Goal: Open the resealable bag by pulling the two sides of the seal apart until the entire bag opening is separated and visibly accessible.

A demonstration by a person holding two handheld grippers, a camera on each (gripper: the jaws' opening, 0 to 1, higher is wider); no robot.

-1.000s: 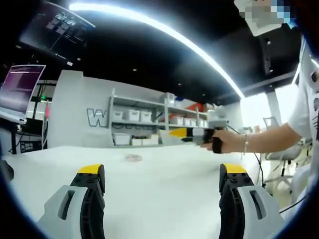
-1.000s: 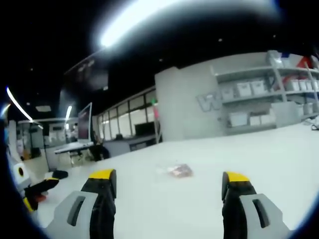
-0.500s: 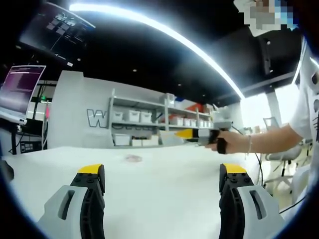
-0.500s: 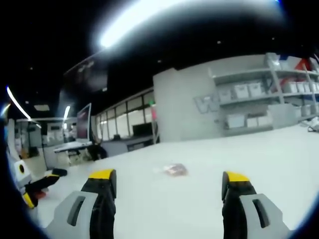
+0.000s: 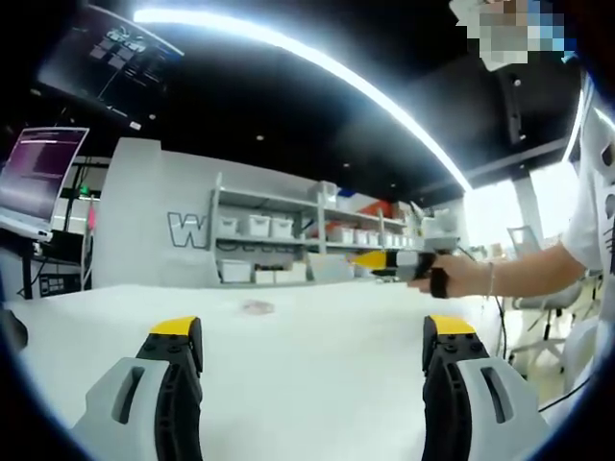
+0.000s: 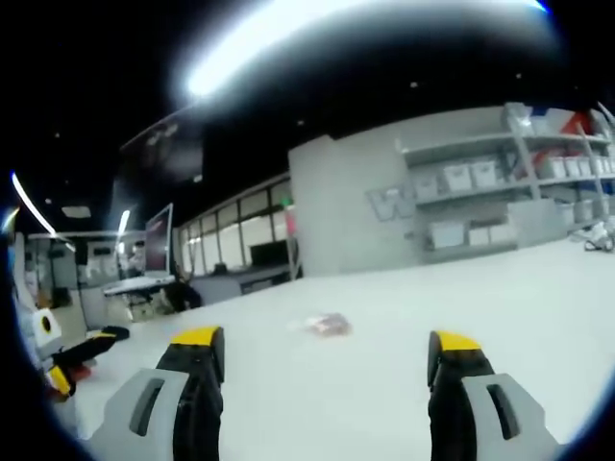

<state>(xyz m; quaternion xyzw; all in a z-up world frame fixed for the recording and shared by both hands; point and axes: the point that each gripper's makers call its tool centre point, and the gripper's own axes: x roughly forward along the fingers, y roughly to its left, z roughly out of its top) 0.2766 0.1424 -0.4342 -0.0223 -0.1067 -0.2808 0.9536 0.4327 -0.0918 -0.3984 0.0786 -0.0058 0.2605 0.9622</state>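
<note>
Your left tongs (image 5: 312,336) stood wide, gripping nothing; right tongs (image 6: 327,348) wide too, nothing held. Bag (image 6: 328,325) lay flat on worktop (image 6: 384,384), well beyond both tongs, untouched.

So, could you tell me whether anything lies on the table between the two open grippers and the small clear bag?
Nothing visible does: bare white tabletop lies between the right gripper, the left gripper and the small clear resealable bag.
</note>
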